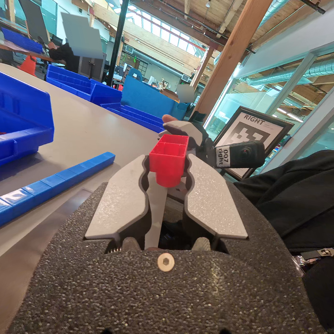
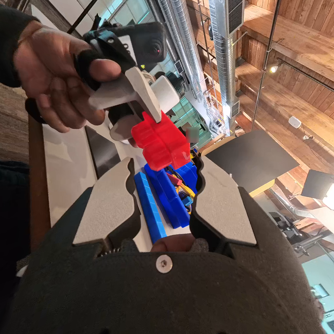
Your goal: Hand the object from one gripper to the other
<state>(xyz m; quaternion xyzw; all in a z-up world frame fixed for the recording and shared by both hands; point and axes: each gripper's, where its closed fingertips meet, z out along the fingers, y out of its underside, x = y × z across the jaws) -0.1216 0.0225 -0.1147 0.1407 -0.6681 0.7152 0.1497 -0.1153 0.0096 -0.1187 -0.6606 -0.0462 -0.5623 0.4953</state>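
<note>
Left gripper [image 1: 168, 162] fingers clamped on the red plastic block [image 1: 169, 160] at its lower end, held in the air above the surface [image 1: 86, 126] — the open top stays free. Right gripper [image 2: 165, 162] fingers apart, block at its 12 o'clock, not yet gripped.

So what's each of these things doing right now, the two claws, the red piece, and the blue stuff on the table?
left gripper: shut on the red part, held in the air.
red part: open end up, clamped at its sides.
right gripper: open, its tips close by the red part.
blue bar: lying flat on the table.
blue bin: resting on the table.
</note>
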